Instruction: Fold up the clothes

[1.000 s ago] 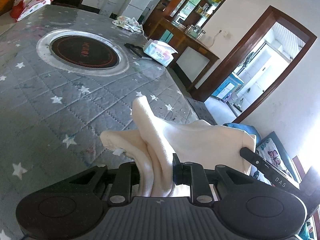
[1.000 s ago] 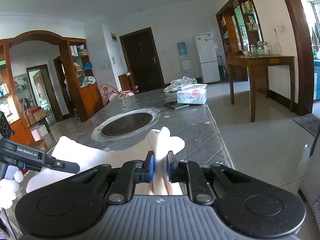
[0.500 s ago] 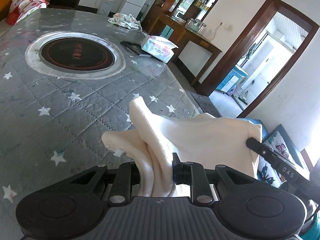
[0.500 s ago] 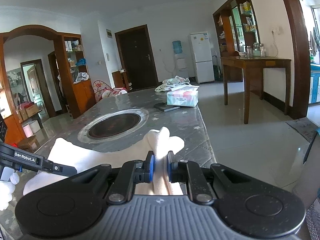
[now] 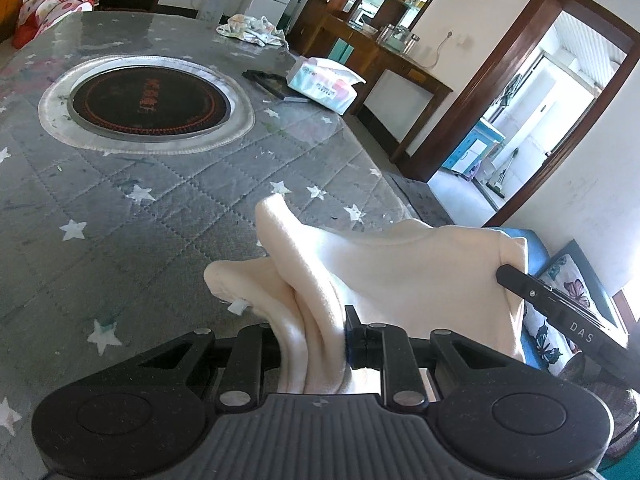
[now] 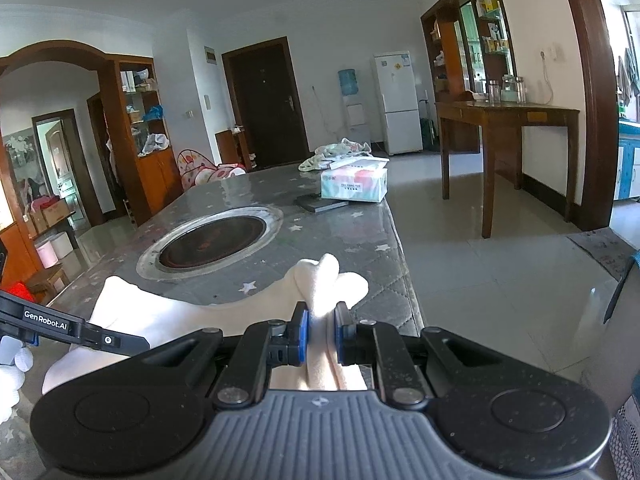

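A cream garment [image 5: 400, 268] hangs stretched between both grippers, just above the near end of the grey star-patterned table [image 5: 132, 224]. My left gripper [image 5: 314, 340] is shut on one bunched corner of it. In the right wrist view the same cream garment [image 6: 168, 316] runs leftward from my right gripper [image 6: 320, 334], which is shut on the other bunched corner. Each view shows the other gripper's black body at the far end of the cloth: the right gripper [image 5: 560, 316] and the left gripper [image 6: 60, 326], held by a white-gloved hand [image 6: 10, 376].
A round black cooktop [image 5: 148, 100] is set into the table's middle. Beyond it lie a tissue box [image 5: 324, 82], a dark flat tablet [image 5: 276, 84] and a crumpled patterned cloth [image 5: 252, 28]. The table's right edge [image 6: 404, 264] drops to tiled floor; a wooden side table [image 6: 508, 120] stands past it.
Both grippers have moved forward and slightly up along the table with the garment held between them; the cooktop and tissue box appear closer. Both grips are unchanged.
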Tool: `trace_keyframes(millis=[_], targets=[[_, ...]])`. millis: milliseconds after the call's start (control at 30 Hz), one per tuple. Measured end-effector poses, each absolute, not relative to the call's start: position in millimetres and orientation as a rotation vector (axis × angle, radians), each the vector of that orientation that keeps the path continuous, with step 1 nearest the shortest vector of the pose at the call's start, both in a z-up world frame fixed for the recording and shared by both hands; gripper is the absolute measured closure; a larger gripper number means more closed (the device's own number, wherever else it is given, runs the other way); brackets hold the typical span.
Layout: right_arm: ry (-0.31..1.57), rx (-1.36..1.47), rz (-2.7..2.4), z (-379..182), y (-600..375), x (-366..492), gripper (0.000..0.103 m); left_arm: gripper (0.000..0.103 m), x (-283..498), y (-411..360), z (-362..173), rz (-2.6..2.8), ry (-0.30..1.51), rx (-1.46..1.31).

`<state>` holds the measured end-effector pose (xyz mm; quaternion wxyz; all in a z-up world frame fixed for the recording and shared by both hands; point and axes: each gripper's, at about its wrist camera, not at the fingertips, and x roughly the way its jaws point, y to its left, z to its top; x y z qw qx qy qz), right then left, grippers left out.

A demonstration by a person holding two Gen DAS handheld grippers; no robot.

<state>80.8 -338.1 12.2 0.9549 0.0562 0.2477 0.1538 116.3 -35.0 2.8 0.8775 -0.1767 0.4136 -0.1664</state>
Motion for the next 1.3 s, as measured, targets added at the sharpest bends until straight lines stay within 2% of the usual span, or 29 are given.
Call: trace_keyframes(millis=[800, 967, 1300], targets=[[0.578, 0.122, 0.254, -15, -347, 108, 0.091, 0.077, 135, -38, -20, -0.340, 0.918, -0.358], [0.594, 0.116, 0.231, -20, -350, 112, 0.090, 0.063, 134, -35, -20, -0.319, 0.913, -0.342], [0.599, 0.093, 0.223, -23, -350, 109, 0.089, 0.055, 132, -23, -19, -0.254, 0.893, -0.330]])
